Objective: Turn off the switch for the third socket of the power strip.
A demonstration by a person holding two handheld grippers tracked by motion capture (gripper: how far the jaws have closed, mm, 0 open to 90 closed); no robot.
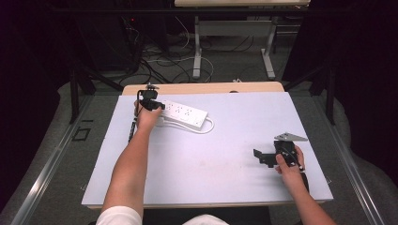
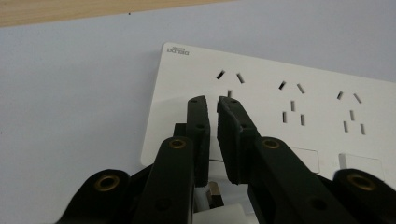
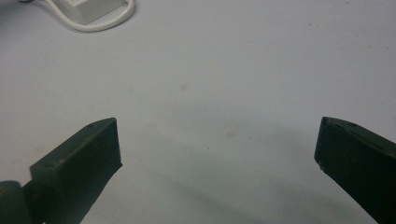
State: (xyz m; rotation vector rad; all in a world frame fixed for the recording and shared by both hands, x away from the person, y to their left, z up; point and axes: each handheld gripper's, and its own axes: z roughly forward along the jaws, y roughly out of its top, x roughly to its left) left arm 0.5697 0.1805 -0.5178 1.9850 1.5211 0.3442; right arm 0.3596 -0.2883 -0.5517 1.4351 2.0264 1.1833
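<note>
Left gripper (image 2: 212, 100): jaws drawn in to a narrow slit, tips nearly meeting; nothing seen pinched between the pads. Tips sit over the white power strip (image 2: 280, 116), just short of its first socket group near the logo corner. Down between the jaw bases a small metal-tipped part and some white plastic show; cannot tell what they are or whether they are gripped. In the high view the left gripper (image 1: 151, 104) is at the strip's (image 1: 185, 113) left end, the hand behind it, forearm stretched across the table (image 1: 202, 159).

Right gripper (image 3: 217, 140): jaws spread wide, bare table surface between them, holding nothing. In the high view the right gripper (image 1: 274, 157) rests low near the table's right front, well apart from the strip.

Strip lies flat at the far left of the pale table top, its white cord (image 1: 206, 127) looping along the near side; the loop (image 3: 100, 18) also shows in the right gripper view's top corner
</note>
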